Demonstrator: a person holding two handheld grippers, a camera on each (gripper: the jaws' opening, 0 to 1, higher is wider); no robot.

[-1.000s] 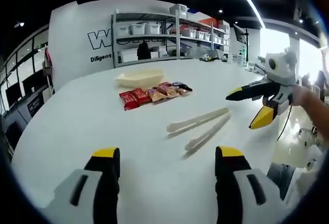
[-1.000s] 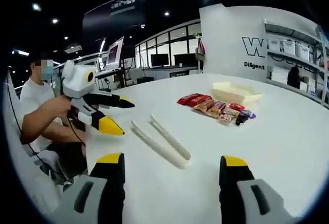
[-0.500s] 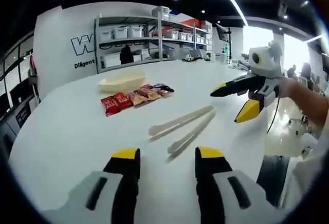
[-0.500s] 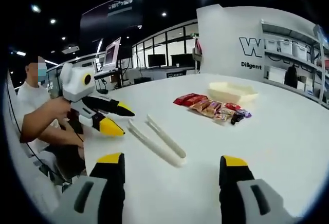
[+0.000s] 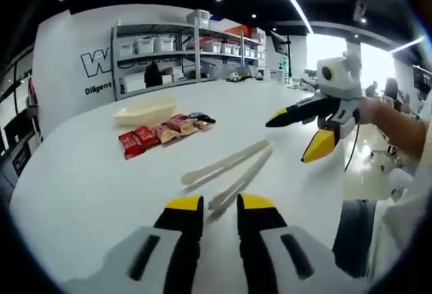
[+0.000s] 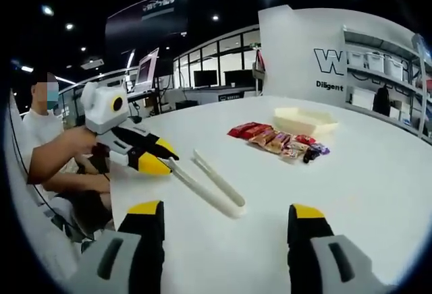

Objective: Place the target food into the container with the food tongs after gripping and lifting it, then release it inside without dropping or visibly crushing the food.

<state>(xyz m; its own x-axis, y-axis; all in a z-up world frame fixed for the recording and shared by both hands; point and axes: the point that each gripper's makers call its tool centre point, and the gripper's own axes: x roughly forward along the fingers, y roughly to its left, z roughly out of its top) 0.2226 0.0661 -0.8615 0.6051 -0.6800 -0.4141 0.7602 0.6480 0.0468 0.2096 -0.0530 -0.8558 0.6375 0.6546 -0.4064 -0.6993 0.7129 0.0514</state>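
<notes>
White plastic food tongs (image 5: 229, 171) lie flat on the table (image 5: 88, 179), between my two grippers and not yet taken up; neither arm of the tool is clamped. I judge the step in hand to be the approach to the tongs, ahead of any contact with the food.

My left gripper (image 5: 219, 208) sits low over the near end of the tongs, its jaws drawn nearly together with a narrow gap between the yellow tips. In the right gripper view it appears from the left, its tips just beside the tongs' end (image 6: 209, 185); I cannot tell whether they touch. My right gripper (image 6: 226, 216) hangs above the table with jaws wide apart, holding nothing.

The food packets (image 5: 162, 134) lie in a row further in, toward the far edge, with the cream container (image 5: 144, 112) just behind them.

Next move, in my judgement: close on the tongs' handle end squarely, so the tool lifts level and can still be squeezed.

Nothing stands between tongs and packets. Shelving (image 5: 182, 51) and a seated person (image 6: 47, 147) lie beyond the table.
</notes>
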